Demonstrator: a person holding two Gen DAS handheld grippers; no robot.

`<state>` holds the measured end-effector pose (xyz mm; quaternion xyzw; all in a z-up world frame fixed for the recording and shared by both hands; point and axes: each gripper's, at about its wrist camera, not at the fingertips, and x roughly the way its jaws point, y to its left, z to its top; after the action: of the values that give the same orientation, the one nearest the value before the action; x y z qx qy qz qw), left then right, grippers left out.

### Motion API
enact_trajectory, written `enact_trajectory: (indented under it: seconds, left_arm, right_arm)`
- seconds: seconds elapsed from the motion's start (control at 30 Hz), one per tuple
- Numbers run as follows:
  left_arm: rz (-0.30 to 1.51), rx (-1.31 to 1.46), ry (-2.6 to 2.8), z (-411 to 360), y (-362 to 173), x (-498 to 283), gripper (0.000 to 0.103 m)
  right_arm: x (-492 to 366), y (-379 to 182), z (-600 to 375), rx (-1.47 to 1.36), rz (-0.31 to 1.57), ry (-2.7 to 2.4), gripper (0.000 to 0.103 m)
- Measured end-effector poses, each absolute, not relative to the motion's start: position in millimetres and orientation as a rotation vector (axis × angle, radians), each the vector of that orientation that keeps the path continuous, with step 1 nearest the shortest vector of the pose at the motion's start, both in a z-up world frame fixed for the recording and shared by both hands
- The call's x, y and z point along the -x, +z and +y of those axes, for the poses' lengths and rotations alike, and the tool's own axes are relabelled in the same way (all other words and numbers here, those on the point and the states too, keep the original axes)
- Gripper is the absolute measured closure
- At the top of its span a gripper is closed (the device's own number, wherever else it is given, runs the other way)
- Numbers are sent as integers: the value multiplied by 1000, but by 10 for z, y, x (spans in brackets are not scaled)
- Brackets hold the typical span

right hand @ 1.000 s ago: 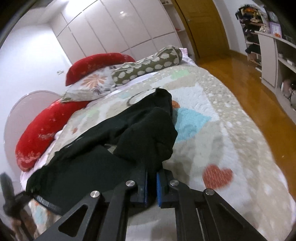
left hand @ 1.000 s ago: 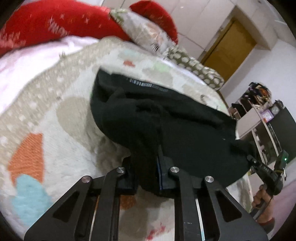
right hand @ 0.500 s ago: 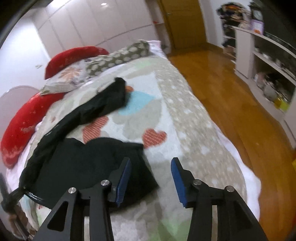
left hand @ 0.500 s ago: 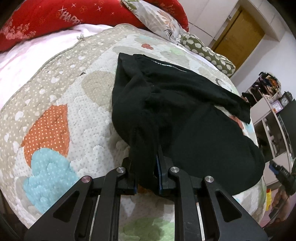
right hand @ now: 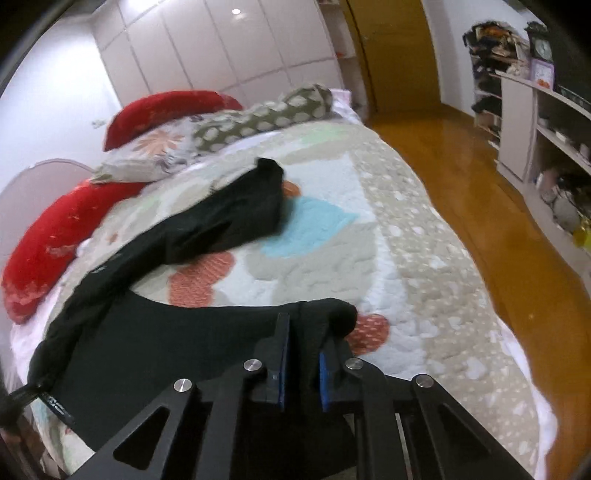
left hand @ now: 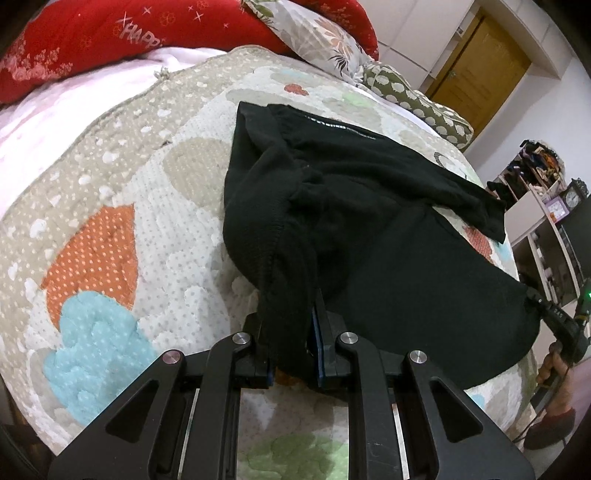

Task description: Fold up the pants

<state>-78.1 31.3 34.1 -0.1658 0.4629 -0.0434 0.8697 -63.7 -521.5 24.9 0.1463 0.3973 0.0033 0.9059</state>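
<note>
Black pants lie on the patterned quilt, waistband at the far side, one leg stretched to the right. My left gripper is shut on a bunched fold of the pants at the near edge. In the right wrist view the pants spread across the near left of the bed, one leg running up toward the pillows. My right gripper is shut on the pants' near right corner. The right gripper also shows in the left wrist view at the cloth's right edge.
Red pillows, a floral pillow and a green dotted bolster lie at the head of the bed. A wooden floor, shelves and a wooden door are to the right of the bed.
My right gripper let go of the leg, came back open to the near edge, and has now shut on the pants' corner. My left gripper kept its hold and drew back a little.
</note>
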Motion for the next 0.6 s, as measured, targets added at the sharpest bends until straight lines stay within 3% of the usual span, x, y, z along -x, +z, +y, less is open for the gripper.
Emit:
enact_trajectory:
  seconds: [0.17,0.2,0.23,0.3,0.6]
  left_arm:
    - [968,369,-76,336,292,835,85]
    - [969,366,-74,339,308,850,84]
    - [969,358,-72,347,335,869,83]
    - [963,344,-69,371,403,917,79]
    - [863,245,2,380,757,1189,77]
  right_arm:
    - [602,73,-5142,-245,874,-38,90]
    - [631,113,-5172,-266,869,-48,84]
    - [660,160,-5205,-285,862,-65,69]
    - [771,288,-5288,-277,839,-148,62]
    - [1129,574,-4967,-190,809,61,62]
